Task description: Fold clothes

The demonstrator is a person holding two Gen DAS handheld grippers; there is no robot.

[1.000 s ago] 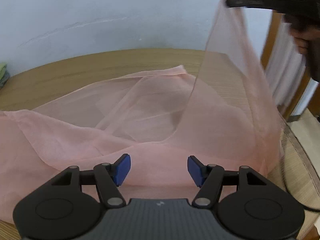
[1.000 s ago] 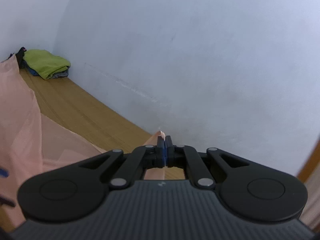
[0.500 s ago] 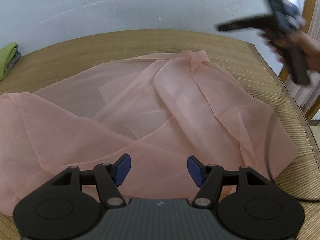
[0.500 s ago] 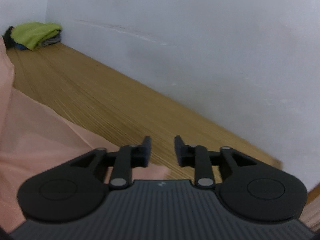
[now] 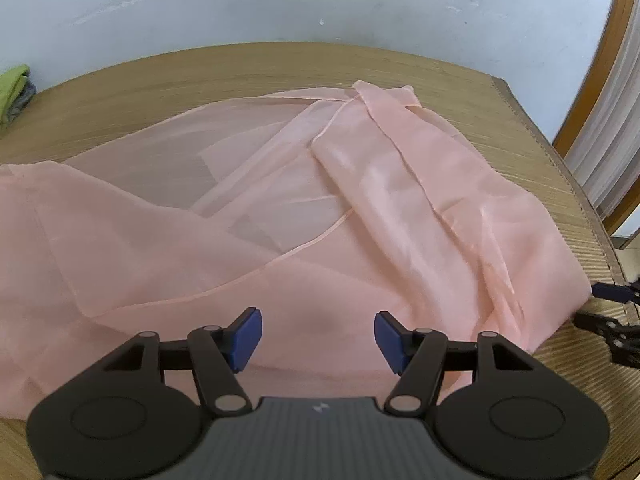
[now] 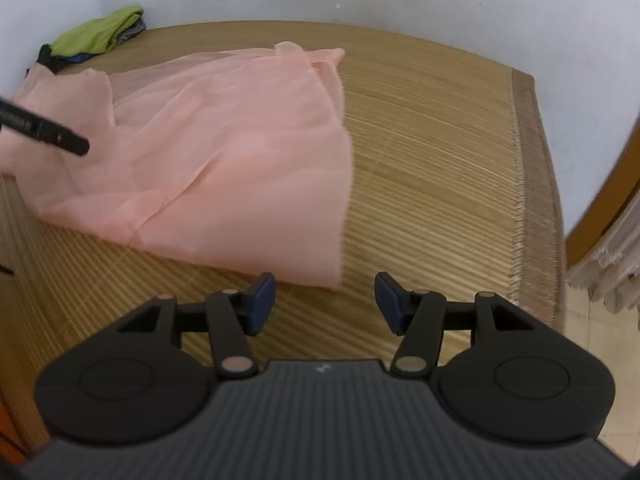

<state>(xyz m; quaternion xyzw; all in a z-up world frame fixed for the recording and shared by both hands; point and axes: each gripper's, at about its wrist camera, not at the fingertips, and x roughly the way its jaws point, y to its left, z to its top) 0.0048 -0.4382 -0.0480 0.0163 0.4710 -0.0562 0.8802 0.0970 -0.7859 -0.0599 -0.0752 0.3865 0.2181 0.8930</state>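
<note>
A sheer pink garment [image 5: 360, 208] lies spread and rumpled on the woven mat [image 5: 520, 128]; one flap is folded back over its right half. My left gripper [image 5: 318, 336] hovers open above the garment's near edge, with nothing between its blue pads. My right gripper [image 6: 324, 304] is over bare mat just short of the garment's [image 6: 224, 152] near corner. Its jaws are opening and hold nothing. In the left wrist view the right gripper [image 5: 596, 306] shows at the garment's right edge. A black finger [image 6: 48, 134] of the left gripper pokes in over the cloth.
A folded pile of green and dark clothes [image 6: 100, 32] sits at the mat's far left corner by the wall. The mat's bound edge [image 6: 532, 184] runs down the right side, with a wooden frame [image 5: 592, 80] and a pale curtain [image 6: 612, 264] beyond it.
The right gripper held a corner of the garment up high, then let go; the cloth dropped flat onto the mat. That gripper swung down to the near edge with its jaws widening. The left sank slightly.
</note>
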